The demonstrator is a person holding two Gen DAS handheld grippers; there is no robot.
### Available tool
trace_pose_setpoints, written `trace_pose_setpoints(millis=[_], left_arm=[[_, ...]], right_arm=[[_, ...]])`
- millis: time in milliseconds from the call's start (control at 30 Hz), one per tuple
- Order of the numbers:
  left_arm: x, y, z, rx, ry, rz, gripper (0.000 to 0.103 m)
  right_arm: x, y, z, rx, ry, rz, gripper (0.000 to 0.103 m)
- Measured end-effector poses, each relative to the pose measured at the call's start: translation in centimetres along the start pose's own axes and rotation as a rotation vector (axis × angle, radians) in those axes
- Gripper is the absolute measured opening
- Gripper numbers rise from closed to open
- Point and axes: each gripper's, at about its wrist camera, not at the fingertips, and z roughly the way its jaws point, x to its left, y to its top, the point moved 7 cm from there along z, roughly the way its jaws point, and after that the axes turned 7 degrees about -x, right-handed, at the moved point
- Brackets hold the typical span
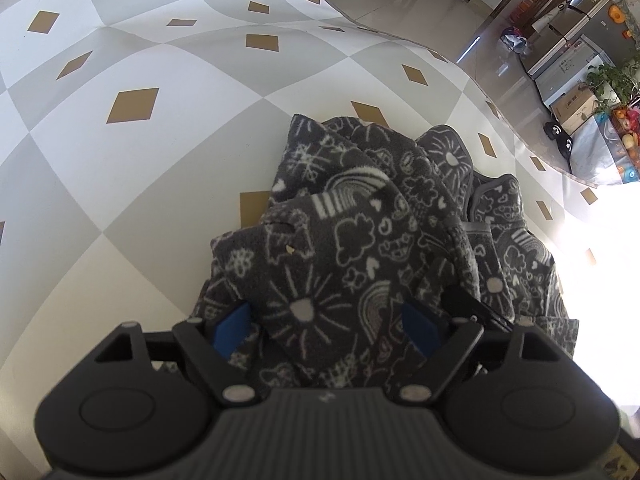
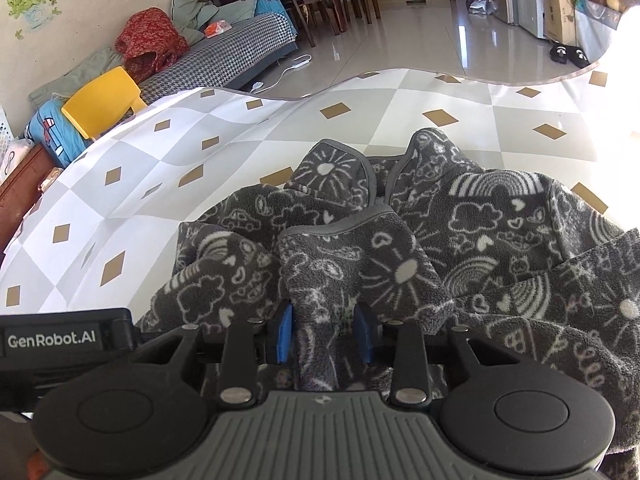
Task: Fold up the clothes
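Observation:
A dark grey fleece garment [image 1: 360, 216] printed with white rainbows, clouds and suns lies crumpled on a checked tablecloth [image 1: 160, 160]. My left gripper [image 1: 326, 330] stands wide over its near side. A hump of fleece lies between the blue pads [image 1: 232, 328], which do not visibly squeeze it. In the right wrist view the same garment [image 2: 480, 216] fills the centre and right. My right gripper [image 2: 324, 334] has its blue pads [image 2: 285, 334] close together, pinching a raised fold of the fleece. A bound hem [image 2: 340, 228] curls up just beyond it.
The tablecloth [image 2: 160, 168] has grey and white squares with tan diamonds, and its far edge [image 2: 280, 98] drops to a shiny tiled floor. A yellow chair [image 2: 100, 100] and a sofa with piled cloth [image 2: 224, 56] stand at the left. A black housing marked GenRobot.AI [image 2: 52, 340] sits at lower left.

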Motion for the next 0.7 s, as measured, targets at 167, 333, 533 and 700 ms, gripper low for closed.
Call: trace_pose_setpoints(millis=[167, 333, 533, 700], left_arm=[[-0.1, 0.0, 0.1, -0.003, 0.008, 0.013, 0.083], [-0.3, 0.1, 0.1, -0.018, 0.019, 0.032, 0.083], [-0.8, 0.3, -0.2, -0.050, 0.030, 0.077, 0.086], [-1.2, -0.2, 0.0, -0.057, 0.045, 0.102, 0.087]], right_arm=[[-0.2, -0.1, -0.2, -0.014, -0.027, -0.014, 0.015], [-1.3, 0.6, -1.9, -0.054, -0.053, 0.008, 0.014], [-2.5, 1.0, -5.4, -0.096, -0.070, 0.016, 0.014], [-4.9, 0.5, -7.8, -0.086, -0.105, 0.047, 0.014]])
